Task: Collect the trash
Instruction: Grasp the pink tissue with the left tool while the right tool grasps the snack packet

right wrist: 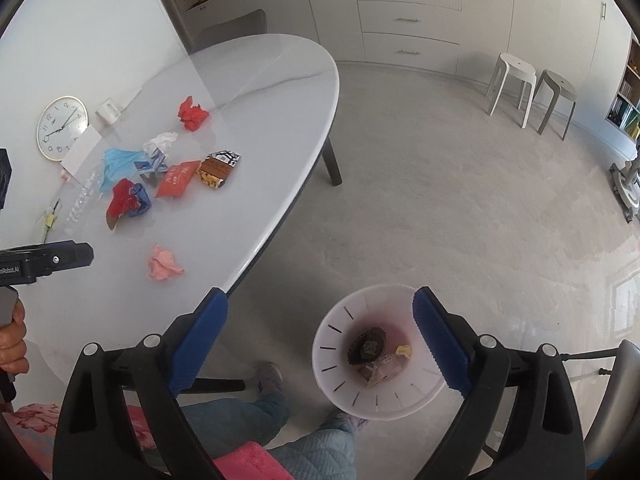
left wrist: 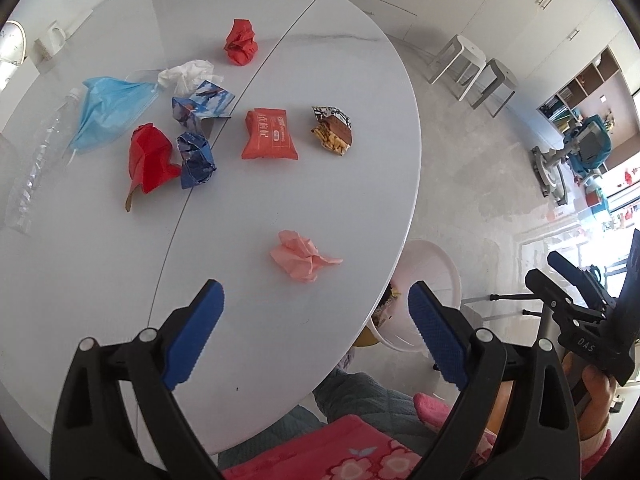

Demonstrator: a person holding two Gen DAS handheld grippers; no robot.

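While hovering above the near table edge: left gripper [left wrist: 314, 312], jaws wide, holding nothing.
Right gripper [right wrist: 320, 320]: jaws wide, empty, over bare floor beside the table [right wrist: 280, 80].
Bin [right wrist: 332, 344]: lower centre of right view, on floor, scraps inside.
Trash: pink paper wad [left wrist: 302, 256] nearest the edge, alone; orange packet [left wrist: 269, 134], snack wrapper [left wrist: 333, 130], blue mask [left wrist: 106, 108] clustered upper left.

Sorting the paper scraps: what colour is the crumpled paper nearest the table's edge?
Pale pink; the crumpled paper shows best in the left wrist view.

Bin [left wrist: 436, 276] half hidden behind table [left wrist: 304, 200] edge; clear bottle [left wrist: 36, 152] cut by frame edge.
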